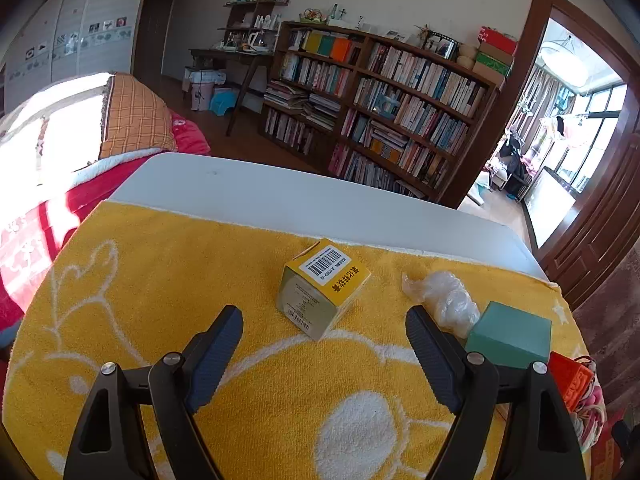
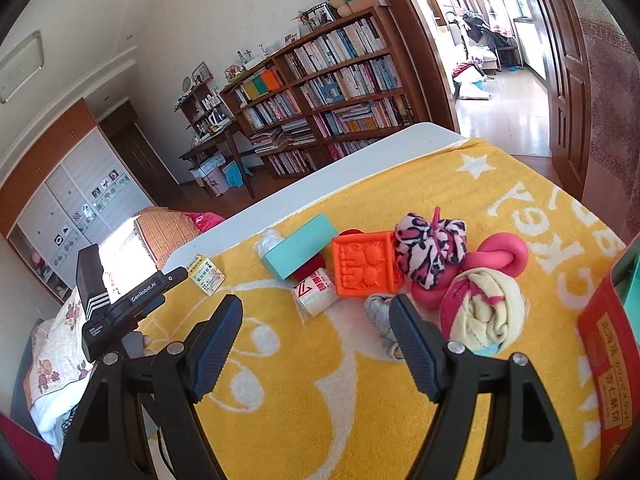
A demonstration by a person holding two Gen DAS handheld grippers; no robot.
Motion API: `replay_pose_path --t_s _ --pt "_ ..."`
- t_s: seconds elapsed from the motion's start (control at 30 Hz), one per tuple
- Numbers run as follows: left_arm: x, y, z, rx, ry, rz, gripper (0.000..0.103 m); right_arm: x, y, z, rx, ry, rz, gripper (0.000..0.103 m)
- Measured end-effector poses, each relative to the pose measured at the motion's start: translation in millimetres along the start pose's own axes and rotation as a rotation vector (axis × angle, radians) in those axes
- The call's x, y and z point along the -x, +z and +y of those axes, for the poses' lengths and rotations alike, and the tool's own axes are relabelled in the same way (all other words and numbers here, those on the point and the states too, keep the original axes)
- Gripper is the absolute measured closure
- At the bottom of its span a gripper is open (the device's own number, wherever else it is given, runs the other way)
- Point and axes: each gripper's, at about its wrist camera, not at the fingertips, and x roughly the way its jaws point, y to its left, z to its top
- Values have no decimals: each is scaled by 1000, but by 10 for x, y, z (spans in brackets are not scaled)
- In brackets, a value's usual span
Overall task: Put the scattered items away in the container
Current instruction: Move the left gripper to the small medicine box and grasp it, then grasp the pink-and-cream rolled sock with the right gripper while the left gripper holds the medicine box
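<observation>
Left claw [image 1: 324, 350]: wide open, empty, low in frame.
Yellow cardboard box [image 1: 322, 288]: centre, on the yellow terry towel [image 1: 160, 300] over the counter, just beyond the pads.
Right claw [image 2: 316, 338]: open, empty.
Red container [image 2: 608, 360]: right edge.
Risk: box sits corner-on; closing pads could twist or push it away.

Carton [image 1: 323, 288] on towel [image 1: 160, 320] — bag [image 1: 444, 300] to its right.
</observation>
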Motion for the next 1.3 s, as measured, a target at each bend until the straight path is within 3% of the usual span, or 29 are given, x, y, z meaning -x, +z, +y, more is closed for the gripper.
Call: replay_pose_path --t_s 0.37,0.6,0.63,0.67,0.7,0.97,1.3 --pt "-711 196 -29 -84 36 85 18 -85 -30 -81 -12 -40 15 24" --pt "-977 246 -2 -26 21 154 18 -30 -21 -173 -16 -72 -3 24" --pt "-993 256 -8 -28 27 153 19 -23 -23 -186 -16 -76 -4 24" --pt "-999 265 -19 -32 30 152 30 -17 -26 -196 -17 -79 -5 24" --pt "-1000 272 -31 -37 28 156 41 -6 -30 -205 -17 -82 -6 24" --pt "-812 214 25 19 10 142 41 153 -105 -329 40 -144 -38 24" --pt "-171 155 -156 8 -79 69 41 45 -186 -597 10 -182 23 24"
